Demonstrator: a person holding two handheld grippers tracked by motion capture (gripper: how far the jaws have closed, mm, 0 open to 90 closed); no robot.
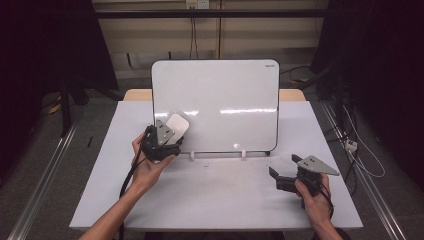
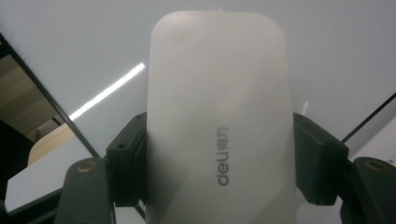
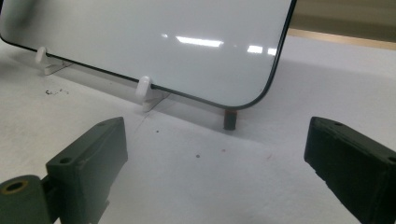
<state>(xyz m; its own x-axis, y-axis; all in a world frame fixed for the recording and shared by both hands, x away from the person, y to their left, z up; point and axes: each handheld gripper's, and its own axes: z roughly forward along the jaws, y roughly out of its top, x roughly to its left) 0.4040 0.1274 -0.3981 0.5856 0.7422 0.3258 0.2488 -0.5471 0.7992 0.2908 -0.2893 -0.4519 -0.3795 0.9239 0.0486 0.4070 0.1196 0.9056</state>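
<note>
white eraser (image 2: 219, 126), "deli" printed on it, sits clamped betw the left gripper (image 1: 165, 137) jaws, held up against the lower left of the whiteboard (image 1: 220, 90), which stands propped on the white table (image 1: 225, 200). right gripper (image 1: 282, 172) rests low on the table near the board's right corner, jaws wide apart w/ nothing betw them.

Glossy white whiteboard (image 1: 220, 100), matt white plastic eraser (image 2: 219, 121), matt black hand-held gripper (image 3: 219, 172), smooth white table (image 1: 215, 195)
</note>
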